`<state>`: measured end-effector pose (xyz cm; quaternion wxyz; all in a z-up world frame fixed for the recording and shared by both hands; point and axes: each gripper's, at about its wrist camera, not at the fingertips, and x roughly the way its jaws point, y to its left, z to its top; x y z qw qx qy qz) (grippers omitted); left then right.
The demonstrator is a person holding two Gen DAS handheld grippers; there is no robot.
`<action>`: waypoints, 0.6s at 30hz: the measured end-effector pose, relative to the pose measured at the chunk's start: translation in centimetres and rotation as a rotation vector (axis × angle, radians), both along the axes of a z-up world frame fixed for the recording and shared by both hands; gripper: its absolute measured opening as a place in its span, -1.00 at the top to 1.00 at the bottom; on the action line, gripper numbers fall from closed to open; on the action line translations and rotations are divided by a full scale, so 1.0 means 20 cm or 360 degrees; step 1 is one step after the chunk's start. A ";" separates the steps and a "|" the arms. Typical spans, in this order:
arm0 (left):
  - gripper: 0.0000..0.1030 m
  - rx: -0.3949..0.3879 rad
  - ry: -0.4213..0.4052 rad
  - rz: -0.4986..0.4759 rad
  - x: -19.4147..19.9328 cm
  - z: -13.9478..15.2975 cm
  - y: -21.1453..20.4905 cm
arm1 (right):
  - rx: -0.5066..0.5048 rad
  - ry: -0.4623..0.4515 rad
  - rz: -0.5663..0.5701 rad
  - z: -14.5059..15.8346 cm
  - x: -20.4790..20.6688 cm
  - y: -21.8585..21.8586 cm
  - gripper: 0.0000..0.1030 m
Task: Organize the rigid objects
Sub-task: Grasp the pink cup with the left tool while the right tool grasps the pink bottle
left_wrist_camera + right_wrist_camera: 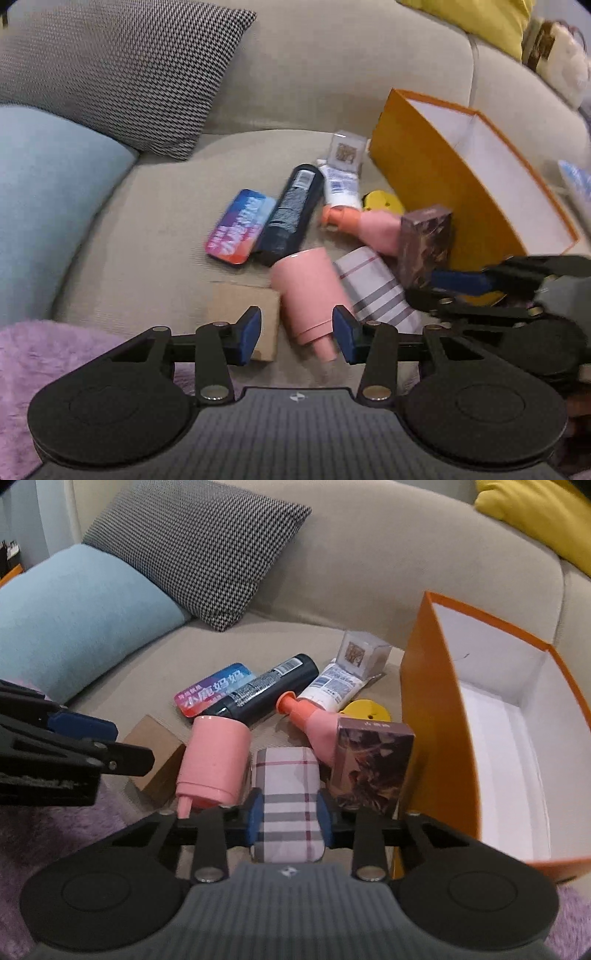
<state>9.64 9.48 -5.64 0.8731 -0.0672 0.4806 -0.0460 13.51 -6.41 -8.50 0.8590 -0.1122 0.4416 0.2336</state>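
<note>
Beige sofa (369, 572) cushions are bearing a heap of small things, with an orange box (436, 709) standing open at the right; a blue pillow (74, 616) and a checked pillow (207, 550) are leaning at the far left. The right gripper (288, 814) is clenching a plaid case (286, 797), its blue pads pressing on both long sides of the case's near end; a dark patterned box (369, 764) is standing just right of the case, against the orange box. The left gripper (297, 334) is hanging half open around the narrow nozzle end of a pink bottle (306, 291) lying on its side; the right pad is sitting close against the bottle's collar, the left pad is standing apart from it over a brown card box (240, 310); no squeeze is showing. Farther off are lying a black tube (266, 690), a colourful tin (214, 692), a white tube (332, 686) and a clear cube (364, 651).
</note>
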 end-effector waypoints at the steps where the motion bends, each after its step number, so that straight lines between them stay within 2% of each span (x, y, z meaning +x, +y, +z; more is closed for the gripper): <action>1: -0.02 -0.0036 0.0001 -0.0012 0.01 -0.01 0.00 | -0.0010 0.0007 0.0000 -0.01 0.02 0.01 0.51; 10: -0.02 -0.0044 0.0084 -0.0062 0.19 -0.09 -0.07 | -0.0058 -0.0018 0.0117 -0.01 0.16 0.07 0.58; 14: -0.02 -0.0013 0.0169 -0.0110 0.21 -0.07 -0.07 | -0.0085 -0.0009 0.0190 -0.01 0.17 0.09 0.58; 18: 0.00 -0.0044 0.0307 -0.0116 0.18 -0.11 -0.08 | -0.0089 0.0012 0.0209 -0.04 0.12 0.08 0.58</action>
